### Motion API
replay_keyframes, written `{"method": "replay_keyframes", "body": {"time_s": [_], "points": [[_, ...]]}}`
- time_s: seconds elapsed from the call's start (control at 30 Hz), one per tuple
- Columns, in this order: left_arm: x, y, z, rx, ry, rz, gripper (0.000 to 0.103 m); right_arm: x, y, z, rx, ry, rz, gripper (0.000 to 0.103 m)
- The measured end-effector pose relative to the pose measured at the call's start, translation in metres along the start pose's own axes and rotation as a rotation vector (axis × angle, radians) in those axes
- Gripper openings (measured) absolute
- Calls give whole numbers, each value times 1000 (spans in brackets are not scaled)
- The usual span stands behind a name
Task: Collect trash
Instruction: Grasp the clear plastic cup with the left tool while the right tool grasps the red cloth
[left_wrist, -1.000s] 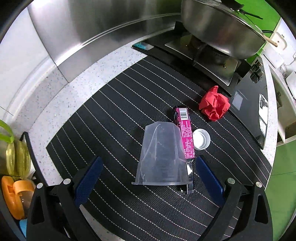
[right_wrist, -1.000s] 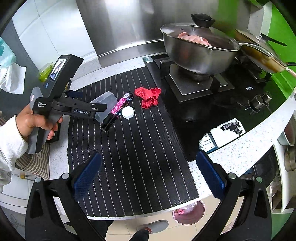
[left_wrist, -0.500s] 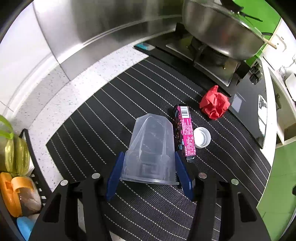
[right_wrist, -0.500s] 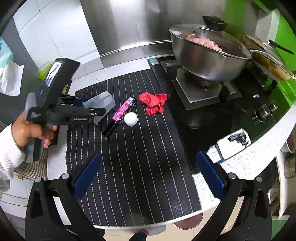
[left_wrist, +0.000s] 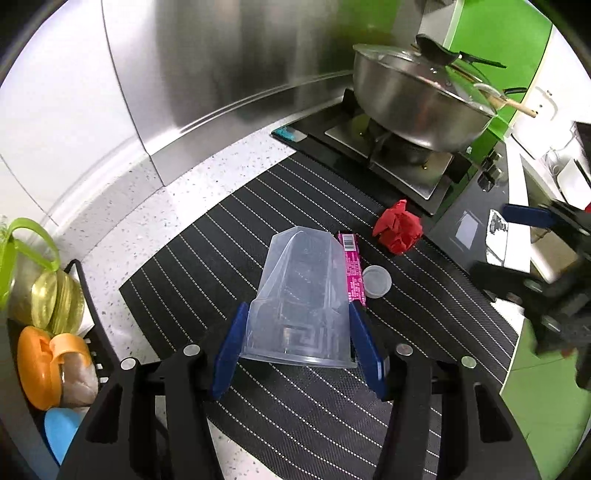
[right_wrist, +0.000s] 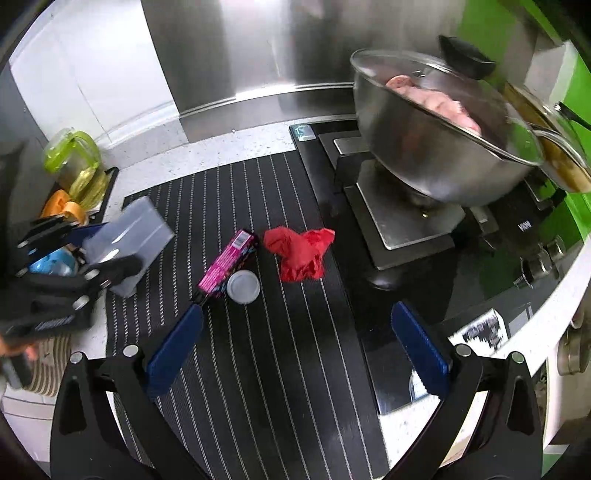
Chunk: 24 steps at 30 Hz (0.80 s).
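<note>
**A:** Left wrist view first. What is the left gripper (left_wrist: 297, 339) doing?

**B:** Its two blue pads pinch a clear plastic cup (left_wrist: 303, 295) near the cup's wide rim, one pad on each side. The cup is upside down and tilted, with its closed base pointing away from the camera, over the black striped mat (left_wrist: 229, 236).

**A:** What lies on the mat beyond the cup?

**B:** A pink wrapper (left_wrist: 352, 269) lies lengthwise just beside the cup's right side. A small white cap (left_wrist: 376, 281) sits against the wrapper's right edge. A crumpled red paper (left_wrist: 398, 232) rests further on, near the mat's edge by the hob (left_wrist: 391, 173).

**A:** And around the mat?

**B:** A steel pot (left_wrist: 417, 107) with a glass lid stands on the hob. At the worktop's left edge a black rack (left_wrist: 92, 295) holds a bottle of yellow liquid with a green handle and orange-lidded containers.

**A:** How does the right wrist view show it?

**B:** The right gripper (right_wrist: 297, 347) hangs above the mat's near edge with its pads spread wide and nothing between them. The same pink wrapper (right_wrist: 227, 264), white cap (right_wrist: 243, 287) and red paper (right_wrist: 301, 251) lie ahead of it at the mat's middle. At the mat's left edge, the left gripper (right_wrist: 94, 245) clamps the clear cup (right_wrist: 127, 236); that side is blurred. A sliver of a hand (right_wrist: 14, 349) shows below it.
</note>
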<state>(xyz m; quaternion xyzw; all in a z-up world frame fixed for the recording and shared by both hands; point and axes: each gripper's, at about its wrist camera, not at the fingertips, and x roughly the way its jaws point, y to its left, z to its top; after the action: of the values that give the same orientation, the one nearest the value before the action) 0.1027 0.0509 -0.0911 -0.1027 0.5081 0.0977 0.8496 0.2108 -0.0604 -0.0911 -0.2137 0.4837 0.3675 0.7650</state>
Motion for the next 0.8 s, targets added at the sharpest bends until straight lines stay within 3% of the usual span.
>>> {"method": "replay_keyframes", "body": {"time_s": [0.47, 0.5, 0.53, 0.63, 0.67, 0.73, 0.77, 0.8], "points": [[0, 5, -3, -13, 2, -22, 55, 74, 5, 36, -85, 69, -2, 96], [1, 5, -3, -13, 3, -23, 55, 76, 6, 36, -90, 68, 0, 91], [1, 5, -3, -14, 4, -24, 55, 78, 6, 36, -93, 70, 0, 77], [2, 5, -4, -13, 7, -25, 55, 86, 7, 38, -92, 97, 15, 62], [2, 4, -4, -13, 8, -26, 55, 87, 7, 37, -94, 98, 18, 50], [2, 4, -5, -13, 10, -26, 55, 87, 6, 36, -93, 101, 16, 37], [2, 4, -5, -13, 11, -25, 55, 87, 6, 35, -91, 98, 15, 24], [2, 4, -5, -12, 11, -25, 55, 86, 5, 35, -89, 95, 14, 20]]}}
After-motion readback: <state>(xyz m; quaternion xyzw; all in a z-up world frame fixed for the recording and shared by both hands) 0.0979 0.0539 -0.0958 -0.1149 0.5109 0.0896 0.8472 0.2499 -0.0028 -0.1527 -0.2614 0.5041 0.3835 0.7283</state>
